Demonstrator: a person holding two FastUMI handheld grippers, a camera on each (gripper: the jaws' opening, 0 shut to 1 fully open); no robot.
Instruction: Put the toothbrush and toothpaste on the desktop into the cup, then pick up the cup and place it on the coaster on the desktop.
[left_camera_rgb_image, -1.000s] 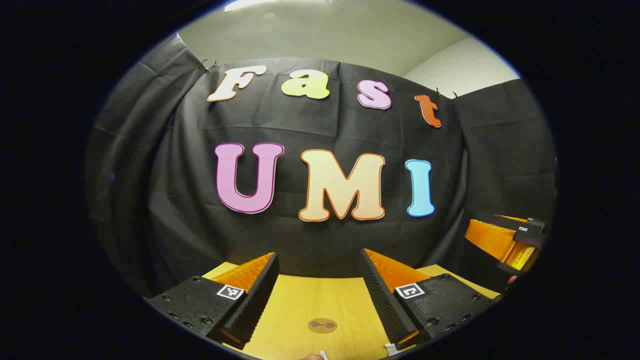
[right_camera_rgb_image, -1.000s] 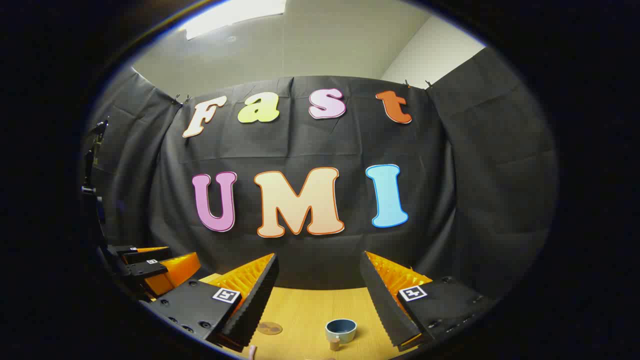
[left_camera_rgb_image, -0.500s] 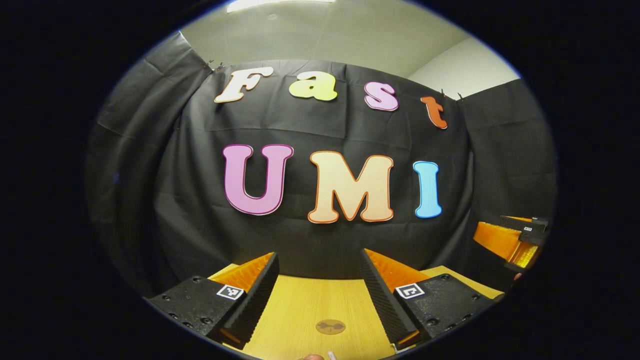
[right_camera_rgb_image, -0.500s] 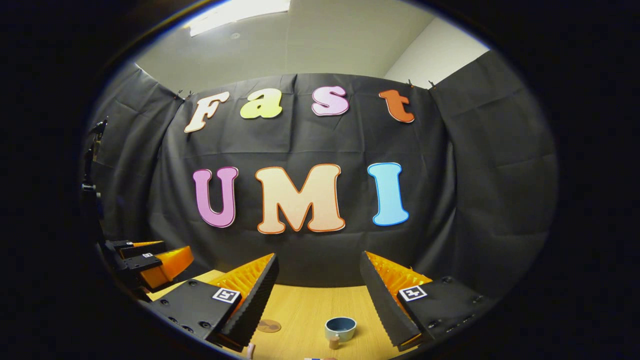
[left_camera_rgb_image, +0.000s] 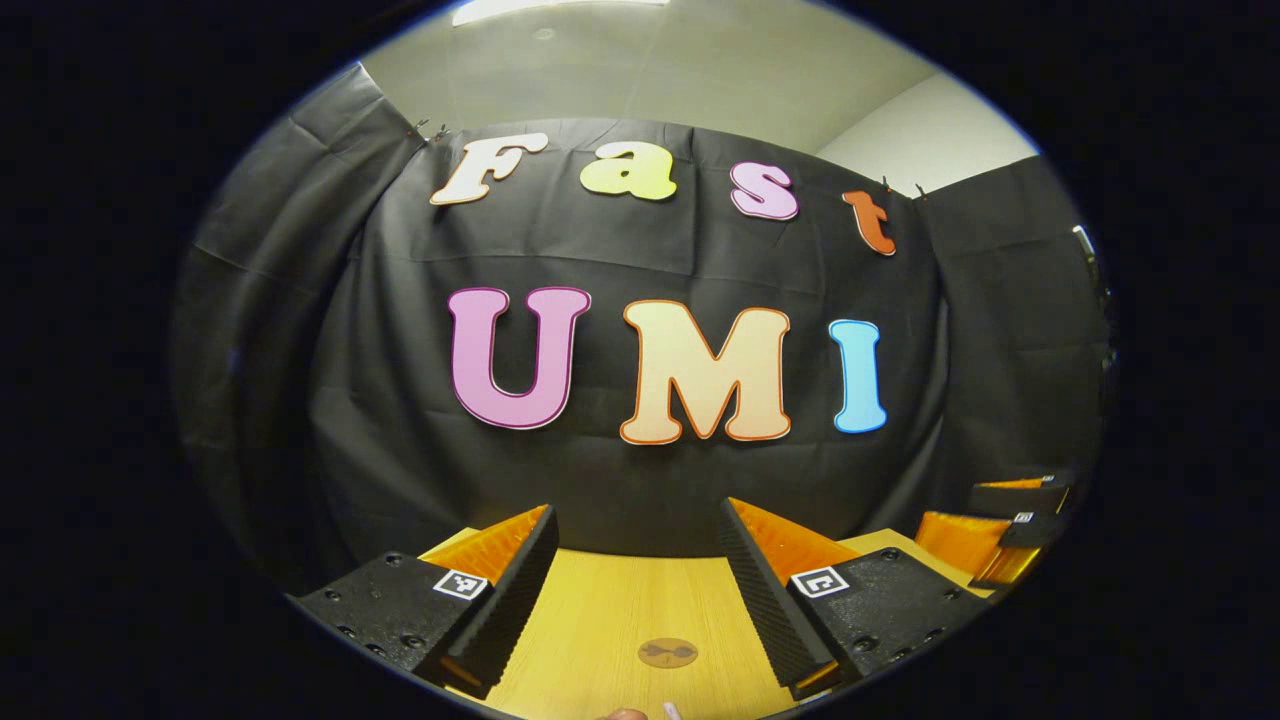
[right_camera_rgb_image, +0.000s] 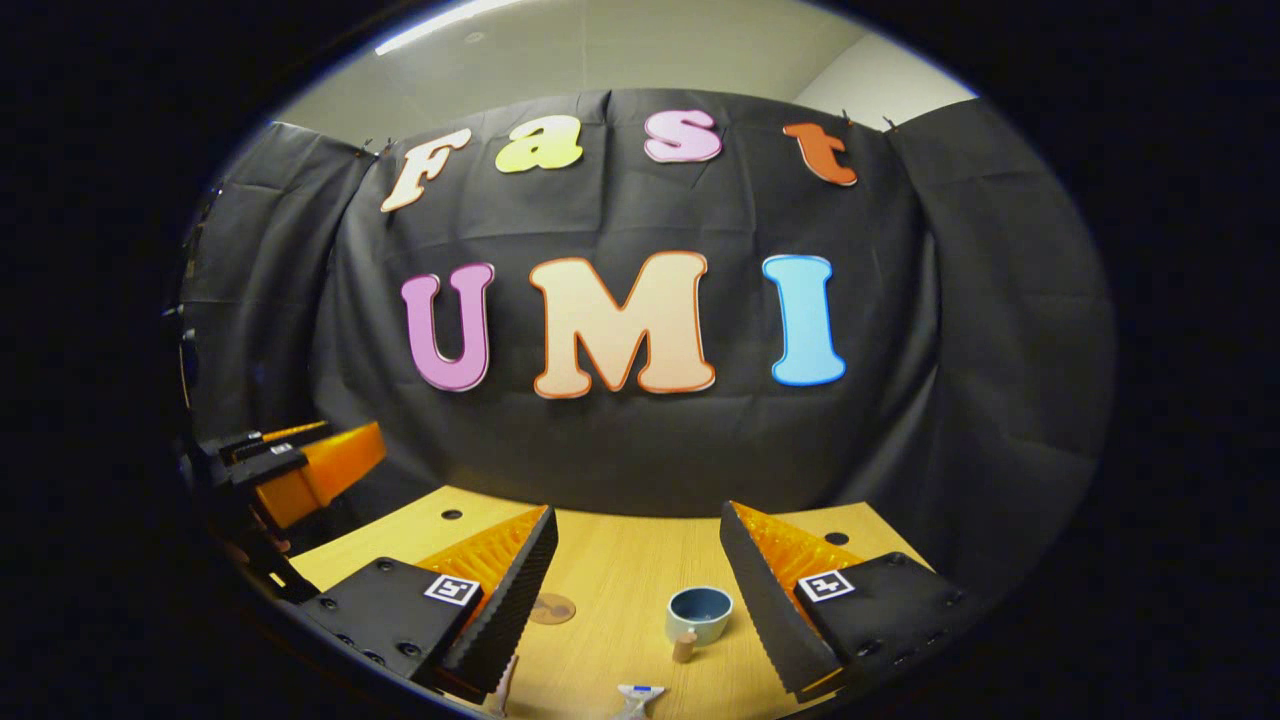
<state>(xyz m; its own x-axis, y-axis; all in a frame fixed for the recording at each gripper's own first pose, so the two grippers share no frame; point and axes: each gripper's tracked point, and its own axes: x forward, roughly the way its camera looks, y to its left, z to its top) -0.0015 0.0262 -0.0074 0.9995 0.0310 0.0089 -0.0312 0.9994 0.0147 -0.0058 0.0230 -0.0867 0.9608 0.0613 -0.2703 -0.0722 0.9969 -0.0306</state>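
Observation:
In the right gripper view, a blue-grey cup (right_camera_rgb_image: 700, 612) stands upright on the wooden desktop (right_camera_rgb_image: 600, 560), its handle facing me. A round brown coaster (right_camera_rgb_image: 552, 608) lies to its left. At the bottom edge, the end of a pale toothbrush (right_camera_rgb_image: 505, 685) and a white-and-blue toothpaste tube (right_camera_rgb_image: 637, 698) peek in. My right gripper (right_camera_rgb_image: 636, 518) is open above the desktop with nothing between its fingers, and the cup shows between them farther off. In the left gripper view, my left gripper (left_camera_rgb_image: 638, 510) is also open, with the coaster (left_camera_rgb_image: 667, 653) between its fingers farther off.
The black cloth wall closes the back of the desktop. Two small dark holes (right_camera_rgb_image: 451, 514) mark the far part of the desktop. The left gripper (right_camera_rgb_image: 320, 452) hovers at the left edge of the right gripper view. The right gripper (left_camera_rgb_image: 990, 520) sits low at the right of the left gripper view.
The right gripper has tipped downward, so more desktop, the cup and the toothpaste show. In the left gripper view the right gripper has dropped lower. The left gripper barely moved.

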